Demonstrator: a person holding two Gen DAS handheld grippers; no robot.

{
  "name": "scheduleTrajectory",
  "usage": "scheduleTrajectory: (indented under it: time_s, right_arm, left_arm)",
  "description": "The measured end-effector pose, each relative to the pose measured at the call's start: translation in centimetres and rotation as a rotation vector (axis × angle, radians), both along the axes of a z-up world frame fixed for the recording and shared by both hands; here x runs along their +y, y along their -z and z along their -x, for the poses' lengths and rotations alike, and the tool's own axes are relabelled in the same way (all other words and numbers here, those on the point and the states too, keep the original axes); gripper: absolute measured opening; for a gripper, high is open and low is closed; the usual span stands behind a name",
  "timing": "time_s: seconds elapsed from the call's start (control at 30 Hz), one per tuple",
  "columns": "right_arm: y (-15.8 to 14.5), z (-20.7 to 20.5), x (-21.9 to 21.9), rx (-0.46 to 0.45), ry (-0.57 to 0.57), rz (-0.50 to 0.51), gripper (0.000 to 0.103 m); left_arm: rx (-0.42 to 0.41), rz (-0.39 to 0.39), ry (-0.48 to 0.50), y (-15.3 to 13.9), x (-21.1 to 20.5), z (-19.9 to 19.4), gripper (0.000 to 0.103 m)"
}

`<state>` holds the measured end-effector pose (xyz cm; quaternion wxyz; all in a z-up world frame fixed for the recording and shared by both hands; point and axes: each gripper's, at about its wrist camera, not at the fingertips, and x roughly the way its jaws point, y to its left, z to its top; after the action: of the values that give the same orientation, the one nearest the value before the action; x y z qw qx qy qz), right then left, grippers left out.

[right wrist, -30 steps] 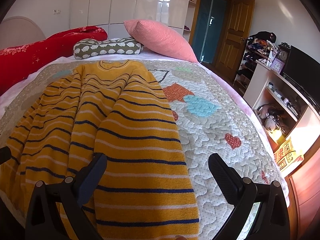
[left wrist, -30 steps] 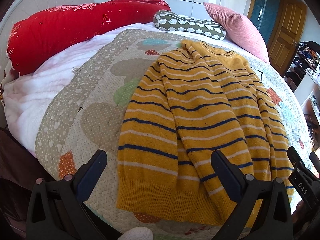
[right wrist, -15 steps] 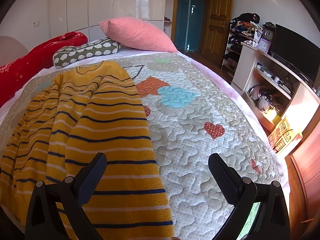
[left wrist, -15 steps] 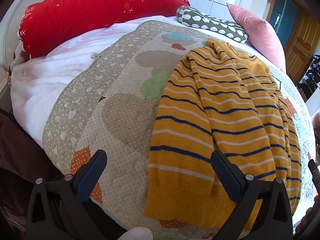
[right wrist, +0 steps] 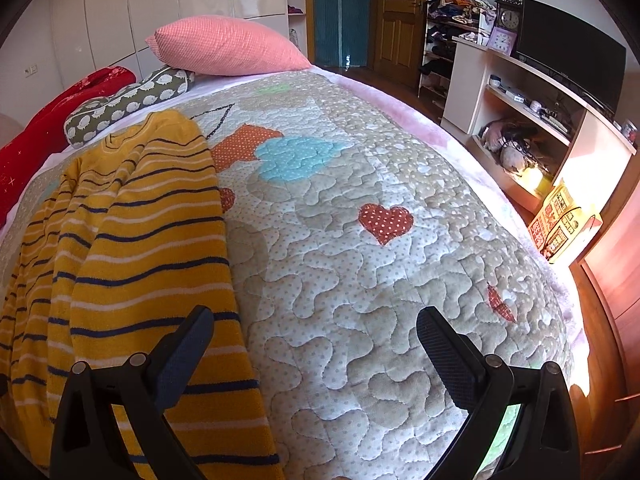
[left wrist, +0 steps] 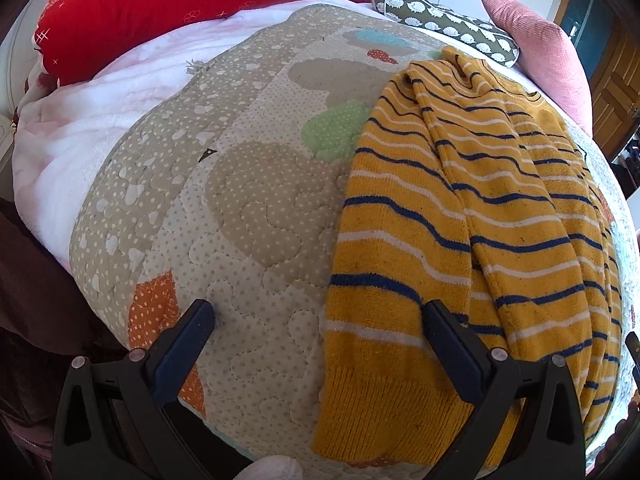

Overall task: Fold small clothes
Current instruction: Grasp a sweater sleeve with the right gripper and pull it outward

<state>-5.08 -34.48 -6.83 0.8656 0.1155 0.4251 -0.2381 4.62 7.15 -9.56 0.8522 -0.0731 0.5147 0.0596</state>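
A mustard-yellow sweater [left wrist: 460, 216] with navy and white stripes lies flat on the quilted bedspread [left wrist: 224, 208], both sleeves folded in over the body, hem toward me. My left gripper [left wrist: 320, 320] stands open over the sweater's left hem corner, its right finger above the ribbed hem, its left finger above bare quilt. In the right wrist view the sweater [right wrist: 132, 240] fills the left side. My right gripper [right wrist: 316, 328] is open too, its left finger over the sweater's right edge, the other over the quilt [right wrist: 380, 280].
A red bolster [left wrist: 180, 4], a sheep-print cushion [left wrist: 448, 20] and a pink pillow [right wrist: 228, 46] lie at the head of the bed. A shelf unit [right wrist: 532, 120] with a TV [right wrist: 572, 48] stands to the right, a wooden door [right wrist: 400, 16] beyond.
Both grippers have swung outward: the left view now centres on the sweater's left hem corner, the right view on its right edge. The sweater has not moved.
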Motion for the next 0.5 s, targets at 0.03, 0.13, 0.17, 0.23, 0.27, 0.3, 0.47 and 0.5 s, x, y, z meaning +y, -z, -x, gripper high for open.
scheduleTrajectory:
  time_s: [0.03, 0.13, 0.17, 0.23, 0.27, 0.3, 0.47, 0.5]
  right_arm:
    - [0.4, -0.1, -0.2, 0.009, 0.002, -0.012, 0.102]
    - [1.6, -0.3, -0.9, 0.037, 0.003, -0.068, 0.102]
    - [2.0, -0.3, -1.2, 0.042, 0.006, -0.097, 0.102]
    - [2.3, -0.1, -1.5, 0.034, 0.011, -0.109, 0.102]
    - [2.3, -0.1, -1.5, 0.036, 0.008, -0.108, 0.102]
    - [2.3, -0.1, -1.5, 0.041, 0.004, -0.109, 0.102]
    - [2.8, -0.3, -2.1, 0.054, -0.009, -0.168, 0.102]
    - [2.8, -0.3, -2.2, 0.056, -0.012, -0.18, 0.102]
  left_arm:
    - [-0.002, -0.003, 0.001, 0.1, 0.0, 0.0, 0.103]
    - [0.003, 0.0, -0.001, 0.4, 0.0, -0.1, 0.103]
    - [0.001, 0.0, -0.001, 0.4, -0.1, -0.1, 0.103]
    - [-0.004, -0.007, 0.001, 0.5, -0.1, -0.2, 0.103]
    - [-0.006, -0.011, 0.003, 0.5, -0.2, -0.1, 0.103]
    - [-0.009, -0.015, 0.003, 0.6, -0.2, 0.0, 0.103]
    - [-0.012, -0.004, -0.004, 0.8, -0.1, 0.3, 0.103]
    - [-0.011, 0.001, -0.004, 0.9, -0.1, 0.3, 0.103]
